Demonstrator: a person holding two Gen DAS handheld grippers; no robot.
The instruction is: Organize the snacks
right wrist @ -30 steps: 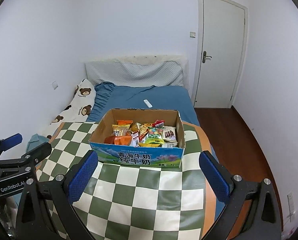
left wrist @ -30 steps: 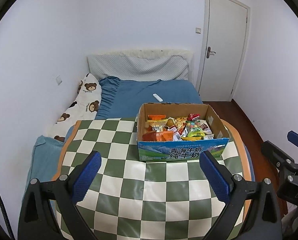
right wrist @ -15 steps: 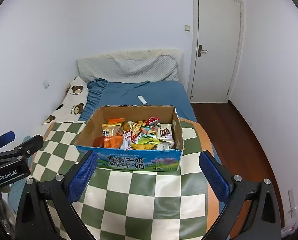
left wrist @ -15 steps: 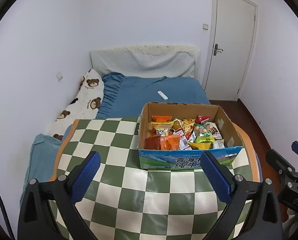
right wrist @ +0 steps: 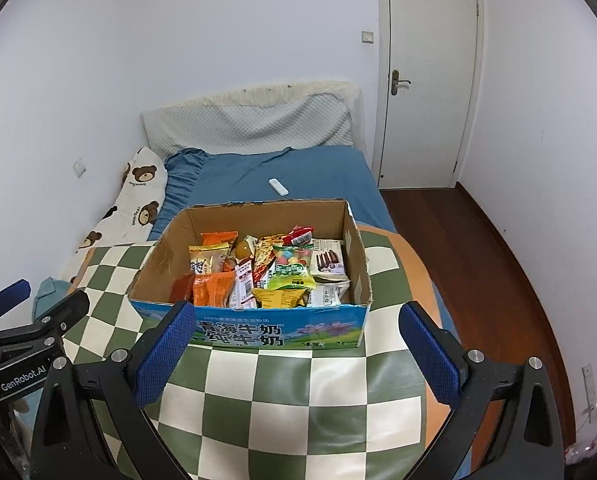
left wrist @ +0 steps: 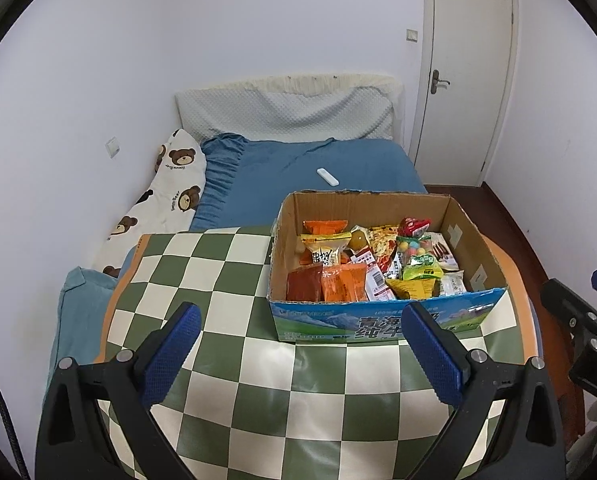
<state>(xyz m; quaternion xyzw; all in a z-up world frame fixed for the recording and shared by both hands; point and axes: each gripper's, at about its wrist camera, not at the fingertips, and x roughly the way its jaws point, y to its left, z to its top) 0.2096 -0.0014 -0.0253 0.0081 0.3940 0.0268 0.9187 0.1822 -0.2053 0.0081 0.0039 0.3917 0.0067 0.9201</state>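
Left gripper [left wrist: 302, 354] spread wide, holding nothing, low in frame above checkered tabletop [left wrist: 234, 364]. Right gripper [right wrist: 298, 354] likewise wide and empty, fingers bracketing the near wall of cardboard box [right wrist: 258, 334]. Box sits centre frame on the table, packed with snack packets [right wrist: 266, 272]. Beyond it: blue bed [right wrist: 298, 172] with white remote [right wrist: 278, 187]; door [right wrist: 426, 80] upper right.

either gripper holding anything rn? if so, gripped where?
Nothing held. The left gripper and the right gripper are both open and empty, short of the snack box on the checkered table.
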